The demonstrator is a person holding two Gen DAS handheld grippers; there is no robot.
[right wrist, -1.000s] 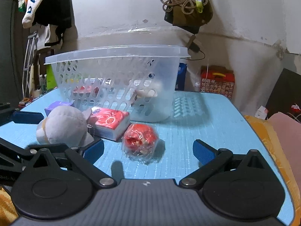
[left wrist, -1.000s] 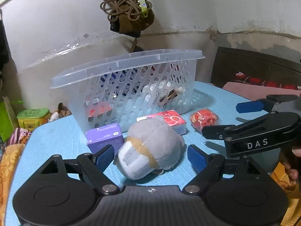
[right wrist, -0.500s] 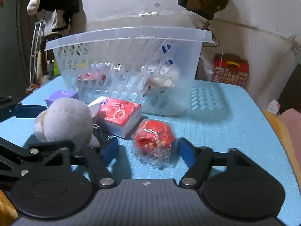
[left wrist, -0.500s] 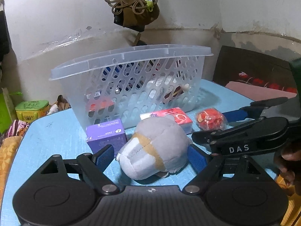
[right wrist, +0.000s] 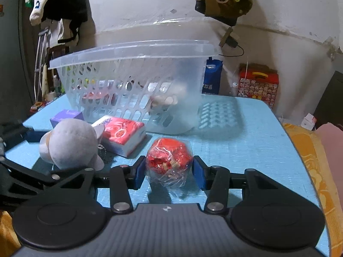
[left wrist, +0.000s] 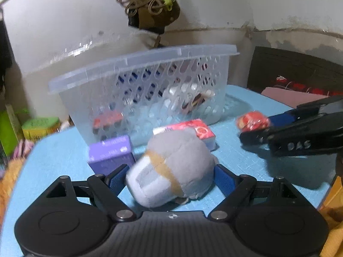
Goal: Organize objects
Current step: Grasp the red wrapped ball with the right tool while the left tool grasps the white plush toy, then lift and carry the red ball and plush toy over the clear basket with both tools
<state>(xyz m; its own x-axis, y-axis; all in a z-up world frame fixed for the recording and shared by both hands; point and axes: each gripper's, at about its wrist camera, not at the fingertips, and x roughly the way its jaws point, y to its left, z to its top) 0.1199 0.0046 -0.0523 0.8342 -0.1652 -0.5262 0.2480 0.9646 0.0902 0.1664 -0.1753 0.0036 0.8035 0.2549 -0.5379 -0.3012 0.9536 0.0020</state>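
Note:
My left gripper (left wrist: 169, 178) is shut on a grey plush toy (left wrist: 171, 169), lifted slightly off the blue table (left wrist: 53, 160). My right gripper (right wrist: 169, 171) is shut on a red ball wrapped in clear plastic (right wrist: 169, 158), also visible in the left wrist view (left wrist: 253, 121). A clear perforated basket (left wrist: 148, 92) with several items inside stands behind. A red tissue pack (left wrist: 193, 130) and a purple box (left wrist: 111, 154) lie in front of it. The plush toy also shows in the right wrist view (right wrist: 68, 143).
A red printed box (right wrist: 258, 85) and a blue bag (right wrist: 212, 79) stand against the wall behind the table. A green tin (left wrist: 39, 127) sits at the far left. An orange cloth (right wrist: 310, 160) lies past the table's right edge.
Both grippers have closed: the left on the plush toy, the right on the wrapped red ball. Both have moved forward and lifted a little.

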